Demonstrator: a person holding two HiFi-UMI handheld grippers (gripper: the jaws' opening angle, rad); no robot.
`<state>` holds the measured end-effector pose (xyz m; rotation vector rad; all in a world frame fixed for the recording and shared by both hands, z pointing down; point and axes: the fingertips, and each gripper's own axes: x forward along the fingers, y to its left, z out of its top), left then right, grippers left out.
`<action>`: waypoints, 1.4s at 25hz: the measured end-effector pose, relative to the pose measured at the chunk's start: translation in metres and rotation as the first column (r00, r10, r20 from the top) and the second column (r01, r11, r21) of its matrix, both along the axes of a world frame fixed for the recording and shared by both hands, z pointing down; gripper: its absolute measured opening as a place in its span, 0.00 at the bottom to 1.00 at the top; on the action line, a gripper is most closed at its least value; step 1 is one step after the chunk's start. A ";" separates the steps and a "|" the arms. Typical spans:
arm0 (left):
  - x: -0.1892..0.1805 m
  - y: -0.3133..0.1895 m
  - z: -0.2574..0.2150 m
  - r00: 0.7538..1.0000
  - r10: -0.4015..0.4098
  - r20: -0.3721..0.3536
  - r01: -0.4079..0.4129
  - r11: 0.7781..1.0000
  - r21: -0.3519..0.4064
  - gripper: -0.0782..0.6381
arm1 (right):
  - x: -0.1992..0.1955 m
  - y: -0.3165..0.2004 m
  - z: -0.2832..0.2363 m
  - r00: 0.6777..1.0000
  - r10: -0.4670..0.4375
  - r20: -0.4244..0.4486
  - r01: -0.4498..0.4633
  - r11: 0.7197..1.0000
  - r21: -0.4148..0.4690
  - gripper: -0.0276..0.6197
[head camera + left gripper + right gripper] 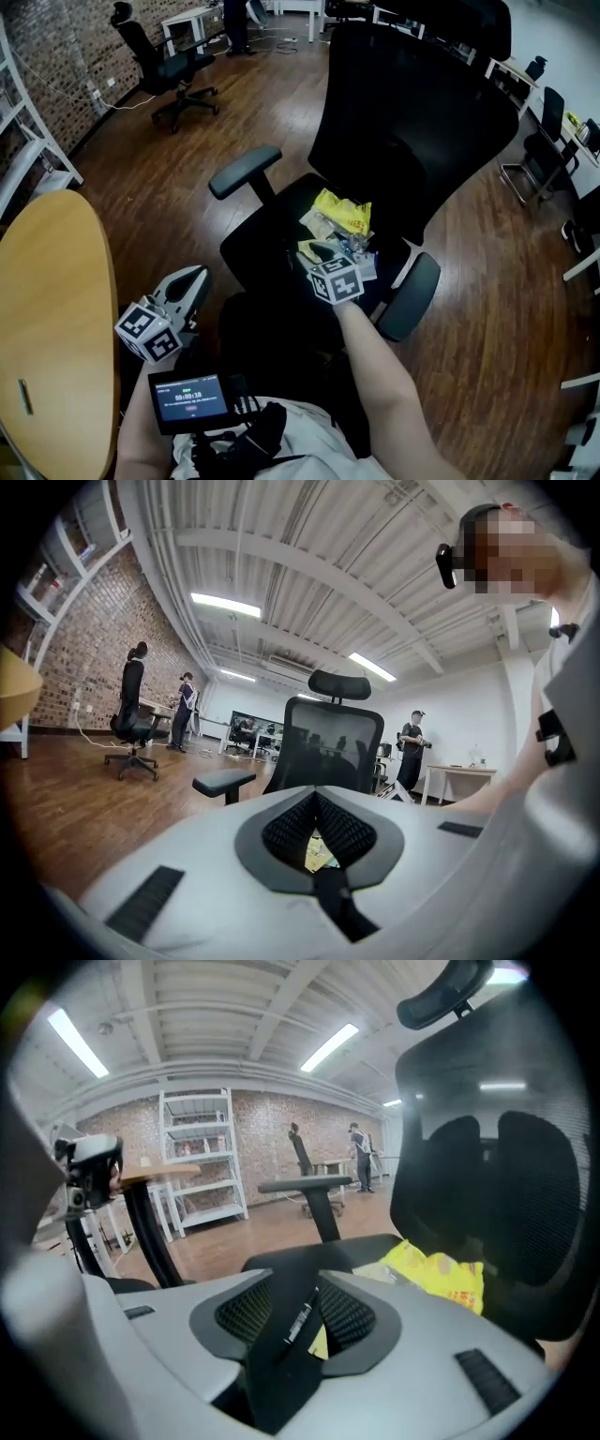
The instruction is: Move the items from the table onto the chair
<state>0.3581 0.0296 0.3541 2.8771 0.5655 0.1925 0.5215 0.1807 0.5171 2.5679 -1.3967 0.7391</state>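
The black office chair (272, 234) stands in front of me with a yellow packet (345, 214) and a few smaller wrappers (361, 248) lying on its seat. My right gripper (323, 255) hovers just above those wrappers at the seat's near side. In the right gripper view the right gripper (305, 1288) has its pads apart with nothing pressed between them, and the yellow packet (441, 1274) lies just ahead. My left gripper (192, 278) hangs between table and chair, held level. Its jaws (316, 803) look closed and empty, facing the chair (328, 742).
The round wooden table (47, 300) is at my left. The chair's armrests (244, 172) (410, 295) flank the seat, and its tall back rises behind the packets. Another office chair (169, 66) stands far back on the wooden floor. White shelves (202, 1157) line the brick wall.
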 end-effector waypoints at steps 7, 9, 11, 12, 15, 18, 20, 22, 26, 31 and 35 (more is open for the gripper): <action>-0.012 -0.004 -0.039 0.999 -0.011 -0.033 0.012 1.000 0.022 0.12 | -0.042 -0.068 -0.099 0.979 -0.186 -0.081 0.199 0.959 0.200 0.05; -0.020 -0.002 -0.059 0.998 0.002 -0.058 0.001 0.999 0.050 0.12 | -0.057 -0.087 -0.133 0.965 -0.236 -0.118 0.259 0.930 0.259 0.05; -0.028 -0.006 -0.073 0.998 0.004 -0.067 0.001 0.997 0.082 0.12 | -0.076 -0.110 -0.166 0.943 -0.291 -0.163 0.329 0.895 0.301 0.05; -0.033 -0.009 -0.078 0.998 -0.002 -0.067 0.008 0.996 0.089 0.12 | -0.087 -0.120 -0.182 0.930 -0.317 -0.185 0.362 0.876 0.319 0.05; -0.047 -0.022 -0.090 0.997 -0.039 -0.068 0.045 0.995 0.087 0.12 | -0.120 -0.144 -0.227 0.885 -0.388 -0.255 0.461 0.806 0.371 0.04; -0.063 -0.035 -0.100 0.994 -0.092 -0.067 0.098 0.990 0.103 0.12 | -0.157 -0.166 -0.261 0.827 -0.464 -0.318 0.561 0.723 0.403 0.04; -0.075 -0.045 -0.105 0.989 -0.134 -0.063 0.141 0.983 0.118 0.12 | -0.181 -0.183 -0.274 0.783 -0.516 -0.348 0.622 0.668 0.408 0.04; -0.089 -0.057 -0.109 0.984 -0.168 -0.058 0.174 0.977 0.122 0.12 | -0.204 -0.202 -0.282 0.742 -0.563 -0.365 0.671 0.619 0.409 0.04; -0.122 -0.087 -0.110 0.968 -0.248 -0.037 0.250 0.960 0.129 0.12 | -0.242 -0.240 -0.287 0.678 -0.633 -0.374 0.733 0.543 0.410 0.04; -0.174 -0.123 -0.108 0.927 -0.373 -0.025 0.373 0.917 0.143 0.12 | -0.299 -0.284 -0.283 0.576 -0.734 -0.359 0.804 0.430 0.411 0.04; -0.218 -0.153 -0.110 0.881 -0.472 -0.027 0.471 0.873 0.127 0.12 | -0.350 -0.314 -0.285 0.487 -0.796 -0.359 0.850 0.336 0.407 0.04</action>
